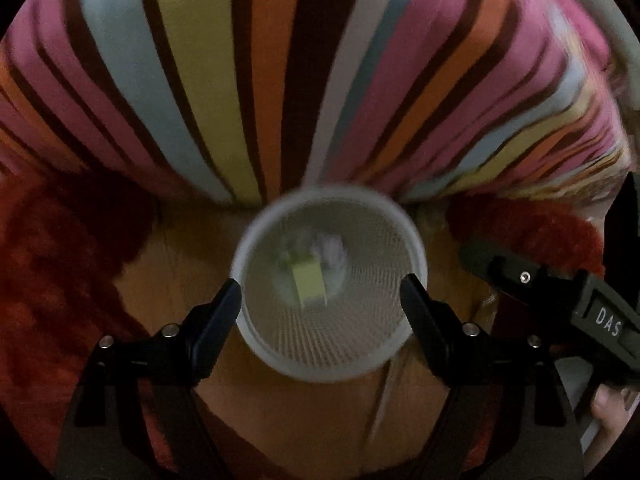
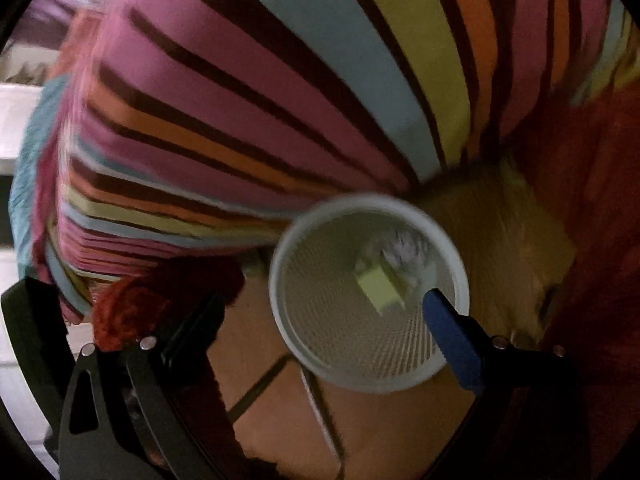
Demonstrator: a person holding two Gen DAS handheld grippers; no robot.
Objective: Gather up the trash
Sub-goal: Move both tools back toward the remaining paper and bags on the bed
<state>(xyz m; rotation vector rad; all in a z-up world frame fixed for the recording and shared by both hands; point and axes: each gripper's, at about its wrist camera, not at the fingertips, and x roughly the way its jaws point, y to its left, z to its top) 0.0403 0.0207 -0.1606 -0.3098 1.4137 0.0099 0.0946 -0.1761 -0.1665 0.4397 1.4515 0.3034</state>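
White mesh bin [image 1: 320,344], contents blurred, rim-framed between spread left gripper [image 1: 320,296]; right gripper [image 2: 320,312] likewise spread

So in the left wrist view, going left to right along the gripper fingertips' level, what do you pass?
Red fuzzy rug → left fingertip → white mesh bin holding yellow paper → right fingertip → other gripper.

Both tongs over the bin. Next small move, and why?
Probably draw both away from the mesh bin and sweep toward the floor for more trash. The left tongs and right tongs are open and empty. A yellow-green scrap and crumpled paper already lie in the bin.
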